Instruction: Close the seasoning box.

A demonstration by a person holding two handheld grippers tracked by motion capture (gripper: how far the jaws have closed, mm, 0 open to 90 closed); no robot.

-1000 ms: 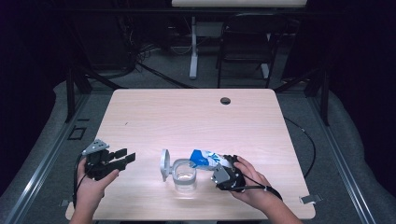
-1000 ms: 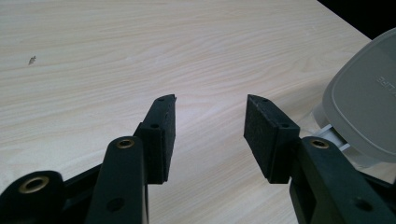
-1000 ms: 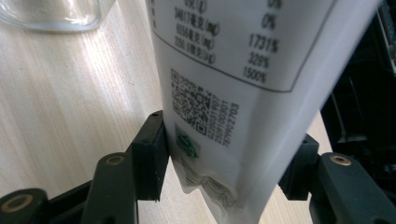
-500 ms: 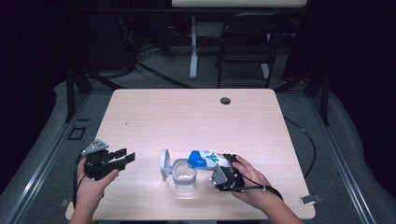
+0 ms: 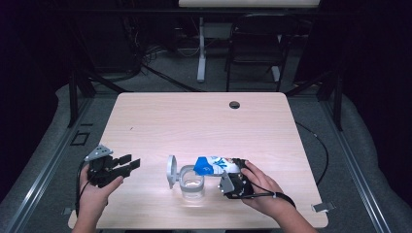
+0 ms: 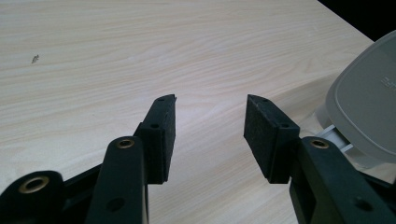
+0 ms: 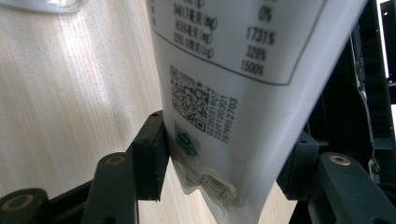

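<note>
A blue and white pouch [image 5: 211, 165] is held tilted over a clear container [image 5: 193, 183] whose grey hinged lid [image 5: 171, 171] stands open at its left. My right gripper [image 5: 229, 174] is shut on the pouch's lower end. In the right gripper view both pads press the white pouch [image 7: 233, 56] with its printed code between the jaws of my right gripper [image 7: 229, 135]. My left gripper [image 5: 130, 162] rests near the table's left front, apart from the container, open. In the left gripper view nothing lies between the jaws of my left gripper [image 6: 210, 100], and the grey lid [image 6: 369, 102] shows at the right.
The light wooden table [image 5: 204, 121] has a small dark cable hole [image 5: 234, 104] near its far edge. A dark chair [image 5: 252, 48] and a white table leg [image 5: 200, 53] stand behind the table. Each forearm comes in over the front edge.
</note>
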